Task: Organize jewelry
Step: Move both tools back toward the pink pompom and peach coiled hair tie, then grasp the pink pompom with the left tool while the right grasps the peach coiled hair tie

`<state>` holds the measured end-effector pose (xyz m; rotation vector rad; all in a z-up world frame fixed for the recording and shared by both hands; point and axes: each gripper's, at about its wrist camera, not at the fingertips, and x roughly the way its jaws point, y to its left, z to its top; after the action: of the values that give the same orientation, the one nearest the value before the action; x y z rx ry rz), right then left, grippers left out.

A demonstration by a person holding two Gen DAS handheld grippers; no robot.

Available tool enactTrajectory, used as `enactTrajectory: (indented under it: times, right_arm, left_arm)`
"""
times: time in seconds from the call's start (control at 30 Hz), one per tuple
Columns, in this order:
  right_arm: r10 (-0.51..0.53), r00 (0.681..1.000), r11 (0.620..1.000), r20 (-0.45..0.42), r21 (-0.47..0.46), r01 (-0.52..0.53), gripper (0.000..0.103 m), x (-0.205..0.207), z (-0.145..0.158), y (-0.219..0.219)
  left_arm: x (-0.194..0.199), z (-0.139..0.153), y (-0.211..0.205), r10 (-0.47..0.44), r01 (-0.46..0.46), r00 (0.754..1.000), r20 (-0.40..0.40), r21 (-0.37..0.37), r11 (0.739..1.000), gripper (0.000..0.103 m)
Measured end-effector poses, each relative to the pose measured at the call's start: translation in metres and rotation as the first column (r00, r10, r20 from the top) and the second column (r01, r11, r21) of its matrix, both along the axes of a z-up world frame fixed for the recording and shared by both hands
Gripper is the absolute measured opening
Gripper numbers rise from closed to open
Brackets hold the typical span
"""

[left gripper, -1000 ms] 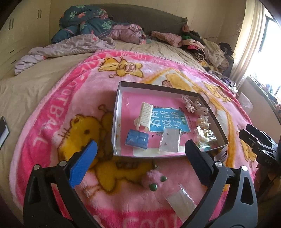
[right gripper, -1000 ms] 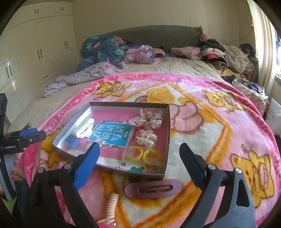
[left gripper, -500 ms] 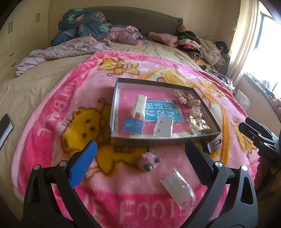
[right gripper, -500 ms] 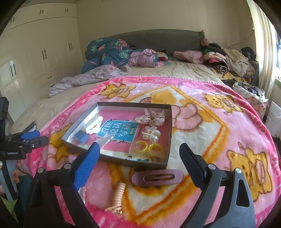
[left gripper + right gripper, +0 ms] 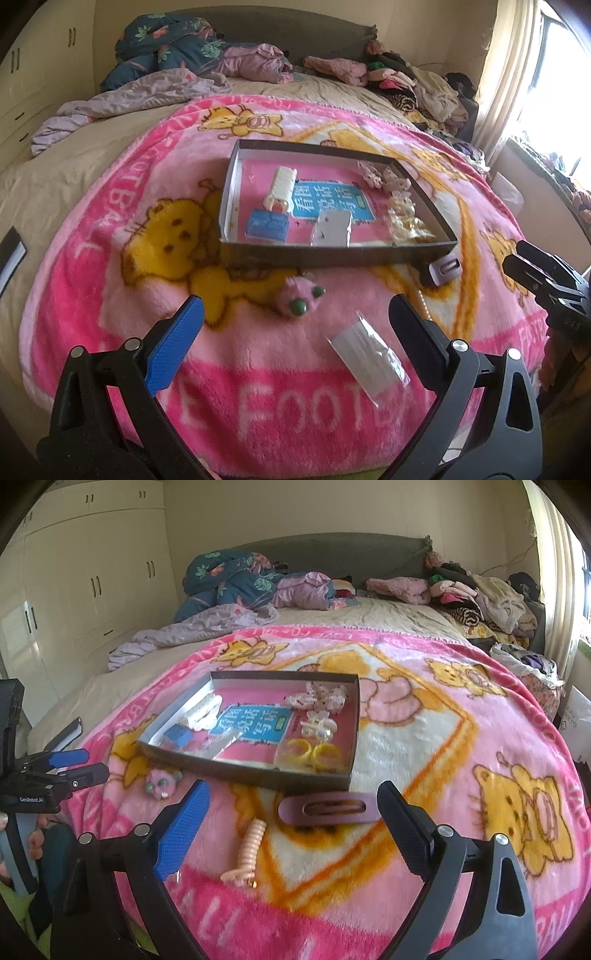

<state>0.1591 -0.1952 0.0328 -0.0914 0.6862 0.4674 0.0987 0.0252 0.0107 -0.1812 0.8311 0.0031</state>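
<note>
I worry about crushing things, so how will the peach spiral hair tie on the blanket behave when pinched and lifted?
The spiral hair tie looks like coiled plastic cord, so it will probably squash and spring back rather than break. It seems light and may stretch or dangle if lifted by one end. Lying on the fluffy blanket, it is unlikely to roll away.

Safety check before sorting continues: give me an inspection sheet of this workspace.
Surface: pink cartoon blanket spread over a bed.
Job's things: shallow box holding yellow rings, bow clips, white clip and blue block; outside it lie a mauve hair clip, peach coil tie, pink fuzzy bobble and clear packet.
Clutter: clothes pile and bedding by the headboard.
Grippers: left tool open, empty; right tool open, empty.
Cables: nothing seen.
Surroundings: wardrobe, curtained window.
</note>
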Motion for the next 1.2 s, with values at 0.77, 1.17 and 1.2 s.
enactTrajectory:
  times: [0.77,1.17,1.2]
  right_arm:
    - [0.077,0.992,0.997,-0.098,-0.015,-0.078,0.089,-0.023,-0.048,0.011]
    - [0.121,0.981,0.992,-0.153,-0.017,-0.125,0.085,-0.018,-0.075,0.026]
    - [0.125,0.980,0.991,-0.154,-0.018,-0.129,0.085,-0.017,-0.076,0.028]
  left_arm:
    - [-0.011,-0.041,-0.013,0.011,-0.005,0.997,-0.081,0.078,0.997,0.091]
    - [-0.005,-0.059,-0.008,0.039,-0.030,0.993,-0.111,0.087,0.996,0.091]
    - [-0.004,-0.060,-0.008,0.041,-0.031,0.993,-0.112,0.088,0.996,0.091]
